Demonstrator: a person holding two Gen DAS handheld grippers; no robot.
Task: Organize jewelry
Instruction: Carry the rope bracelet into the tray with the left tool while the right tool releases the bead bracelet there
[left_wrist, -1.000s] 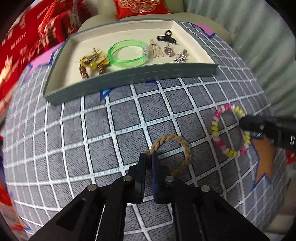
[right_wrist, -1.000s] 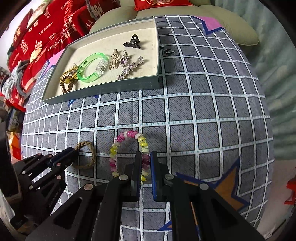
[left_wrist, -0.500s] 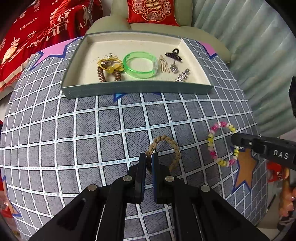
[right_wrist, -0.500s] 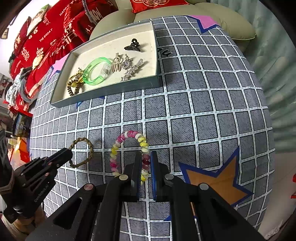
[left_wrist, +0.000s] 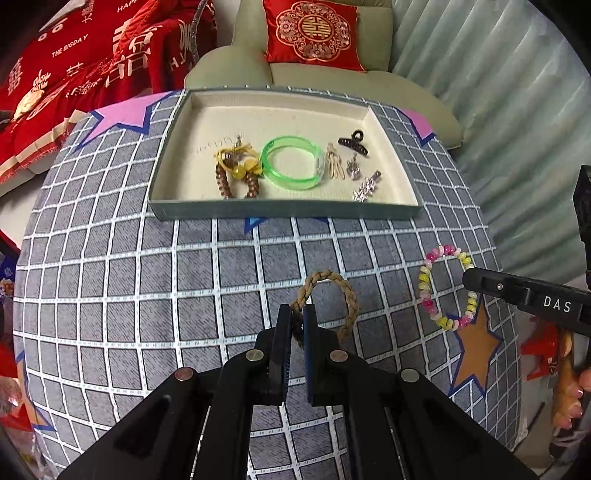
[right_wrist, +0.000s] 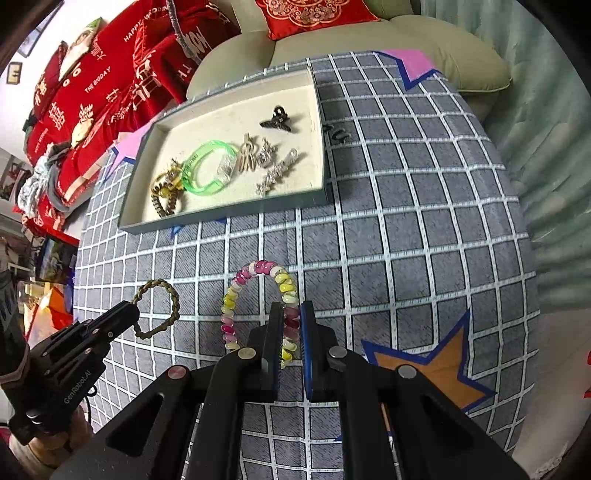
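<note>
Left fingers (left_wrist: 297, 314) pinching braided rope bracelet (left_wrist: 325, 299), right fingers (right_wrist: 291, 314) gripping glossy beaded bracelet (right_wrist: 258, 295), checked cloth (right_wrist: 406, 221)

The right gripper (right_wrist: 291, 321) has its fingers (right_wrist: 275, 332) closed on the pink-and-yellow beaded bracelet (right_wrist: 258, 295), whose loop stands toward twelve o'clock above the grid-patterned cloth (right_wrist: 406, 240) on the bench. At nine o'clock the left gripper (right_wrist: 125, 314) pinches the braided cord bracelet (right_wrist: 162, 306). Toward eleven o'clock sits the tray (right_wrist: 229, 216), holding a green bangle (right_wrist: 208, 170), a black claw clip (right_wrist: 277, 120), brown bead pieces (right_wrist: 164, 194) and silver clips (right_wrist: 277, 171). Red cushions (right_wrist: 110, 81) lie beyond it.
</note>
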